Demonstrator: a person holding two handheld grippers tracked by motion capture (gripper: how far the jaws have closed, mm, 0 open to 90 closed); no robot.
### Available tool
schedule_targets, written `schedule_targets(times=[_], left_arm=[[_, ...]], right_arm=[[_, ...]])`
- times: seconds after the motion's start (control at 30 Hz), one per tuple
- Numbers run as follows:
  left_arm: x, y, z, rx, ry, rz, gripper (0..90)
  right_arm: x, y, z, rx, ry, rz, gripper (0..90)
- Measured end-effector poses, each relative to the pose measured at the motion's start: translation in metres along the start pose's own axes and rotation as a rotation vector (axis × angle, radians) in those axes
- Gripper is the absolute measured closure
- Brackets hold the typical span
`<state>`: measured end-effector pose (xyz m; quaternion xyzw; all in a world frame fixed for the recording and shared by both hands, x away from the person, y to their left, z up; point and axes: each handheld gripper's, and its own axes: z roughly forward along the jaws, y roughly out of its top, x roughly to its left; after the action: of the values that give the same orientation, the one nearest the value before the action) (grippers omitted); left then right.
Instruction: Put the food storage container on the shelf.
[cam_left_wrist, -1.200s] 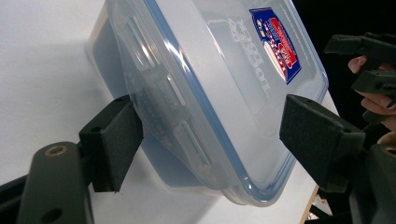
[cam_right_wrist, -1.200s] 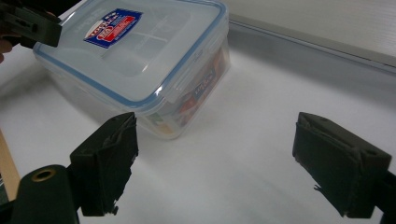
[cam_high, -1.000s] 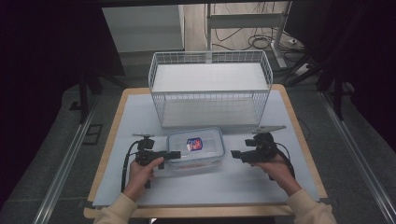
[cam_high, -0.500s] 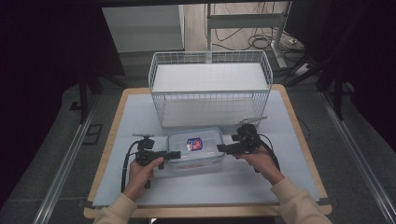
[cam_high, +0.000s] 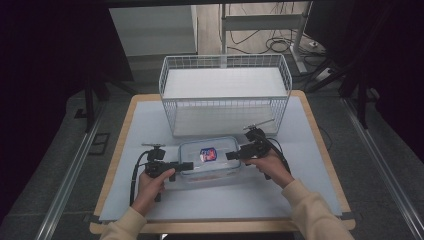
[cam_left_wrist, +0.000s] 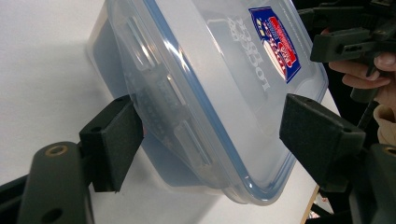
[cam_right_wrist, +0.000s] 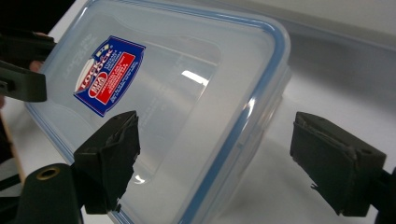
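A clear lidded food container (cam_high: 209, 160) with a blue seal is seen on the white table mat (cam_high: 300, 150), at six o'clock of the wire basket (cam_high: 225, 95), its long axis running from nine to three o'clock. The left gripper (cam_high: 186, 165) is set at its nine o'clock end, jaws wide apart astride that end's latch flap, one pad just touching it, nothing clamped. The right gripper (cam_high: 232, 155) is held open at the three o'clock end, nearer the lid, gripping nothing.

white wire basket (cam_high: 225, 95), pale table mat (cam_high: 150, 120)
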<state>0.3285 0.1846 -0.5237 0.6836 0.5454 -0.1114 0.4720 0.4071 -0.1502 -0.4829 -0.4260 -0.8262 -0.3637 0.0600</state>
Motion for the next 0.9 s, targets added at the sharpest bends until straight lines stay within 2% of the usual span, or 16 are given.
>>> schedule_targets(times=[0.03,0.07,0.1,0.17,0.43,0.47,0.5,0.6,0.67,0.7,0.77,0.83,0.9], left_arm=[[0.0,0.0,0.0,0.0,0.001,0.0,22.1],[0.0,0.0,0.0,0.0,0.001,0.0,22.1],[0.0,0.0,0.0,0.0,0.001,0.0,22.1],[0.0,0.0,0.0,0.0,0.002,0.0,22.1],[0.0,0.0,0.0,-0.002,0.003,0.001,22.1],[0.0,0.0,0.0,-0.003,0.003,0.002,22.1],[-0.001,-0.001,0.0,-0.004,0.004,0.003,22.1],[0.0,-0.001,0.0,-0.004,0.002,0.003,22.1],[0.0,-0.001,0.0,-0.005,0.0,0.004,22.1],[0.0,-0.001,0.0,-0.005,0.0,0.003,22.1],[0.0,-0.001,0.0,-0.005,0.0,0.003,22.1],[0.0,-0.001,0.0,-0.005,0.0,0.004,22.1],[0.0,-0.001,0.0,-0.005,0.0,0.004,22.1]], right_arm=[[-0.003,0.001,0.003,0.014,0.03,0.027,16.1],[-0.003,0.001,0.003,0.014,0.03,0.027,16.1],[-0.006,0.002,0.007,0.035,0.074,0.063,16.6],[-0.009,0.002,0.01,0.047,0.119,0.104,17.5],[-0.012,0.002,0.011,0.063,0.136,0.129,18.5],[-0.012,0.002,0.01,0.064,0.137,0.127,20.2],[-0.014,0.003,0.006,0.057,0.139,0.122,26.9],[-0.018,0.002,0.004,0.054,0.156,0.132,29.3],[-0.019,0.002,0.004,0.051,0.16,0.136,28.8],[-0.019,0.003,0.007,0.049,0.16,0.142,23.5],[-0.018,0.003,0.01,0.051,0.158,0.14,20.1],[-0.019,0.004,0.015,0.053,0.161,0.158,15.5],[-0.021,0.005,0.017,0.058,0.173,0.174,15.2]])
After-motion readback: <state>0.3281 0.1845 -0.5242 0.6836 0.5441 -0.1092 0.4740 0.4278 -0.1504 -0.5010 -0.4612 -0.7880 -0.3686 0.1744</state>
